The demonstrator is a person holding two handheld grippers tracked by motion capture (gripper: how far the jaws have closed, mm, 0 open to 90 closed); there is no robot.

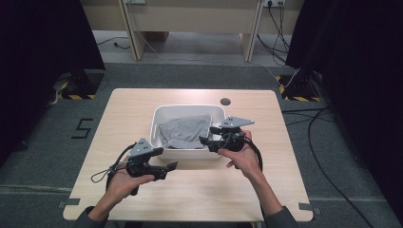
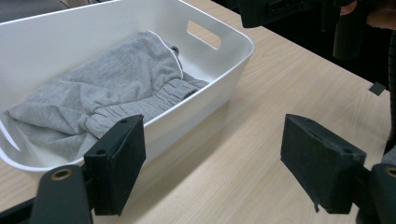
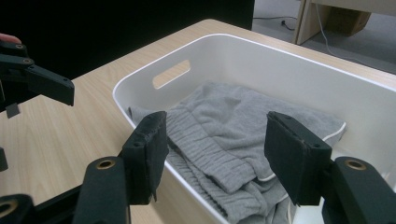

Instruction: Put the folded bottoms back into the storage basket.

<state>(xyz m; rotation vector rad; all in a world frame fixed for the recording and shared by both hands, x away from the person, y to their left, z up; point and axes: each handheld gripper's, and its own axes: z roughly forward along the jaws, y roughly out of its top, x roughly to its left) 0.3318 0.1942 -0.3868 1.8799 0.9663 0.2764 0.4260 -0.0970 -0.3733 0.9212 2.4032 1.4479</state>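
Both black claws hang spread and empty at the near rim of the tub.
Right gripper (image 3: 212,156) hovers over the white plastic tub (image 3: 140,79), jaws apart astride the crumpled grey knit garment (image 3: 233,126) just below and ahead; left gripper (image 2: 212,170) stands off beside the near wall over the pale wooden table (image 2: 280,84), so right is nearer. Garment's far folds hide behind the rim.

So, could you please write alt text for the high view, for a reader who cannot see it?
A white plastic tub holding a crumpled grey garment sits on a light wooden table. A person's hands hold a black tool on each side of it: the left tool before its near rim, the right tool over its right edge, both empty.
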